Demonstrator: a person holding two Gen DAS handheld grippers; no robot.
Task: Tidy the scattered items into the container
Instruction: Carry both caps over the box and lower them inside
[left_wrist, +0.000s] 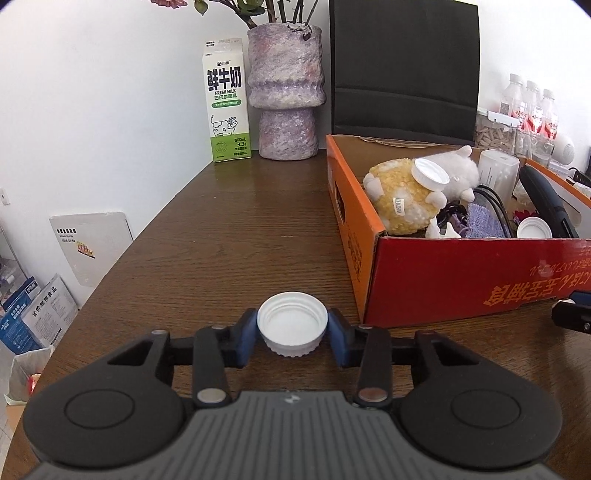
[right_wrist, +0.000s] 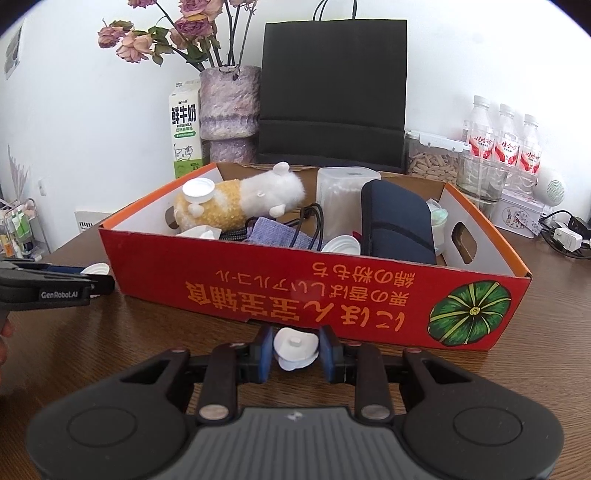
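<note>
White ribbed cap (left_wrist: 292, 325), open side up on the brown wood worktop (left_wrist: 229, 236), sits between the left gripper (left_wrist: 291, 334) fingers (left_wrist: 246, 338), blue pads pressing both sides. Right gripper (right_wrist: 296, 350) fingers clamp a small white plastic piece (right_wrist: 295, 349) just in front of the box. Red/orange cardboard box (right_wrist: 303, 295) beyond holds plush toy (right_wrist: 240, 203) w/ another cap on it, purple cloth, dark case. Far back: milk carton (left_wrist: 226, 103), vase (left_wrist: 285, 92), black bag (right_wrist: 332, 92), water bottles (right_wrist: 502, 140).

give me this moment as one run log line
left gripper: shut on white cap | right gripper: shut on white plug | box: part filled | both items on table
</note>
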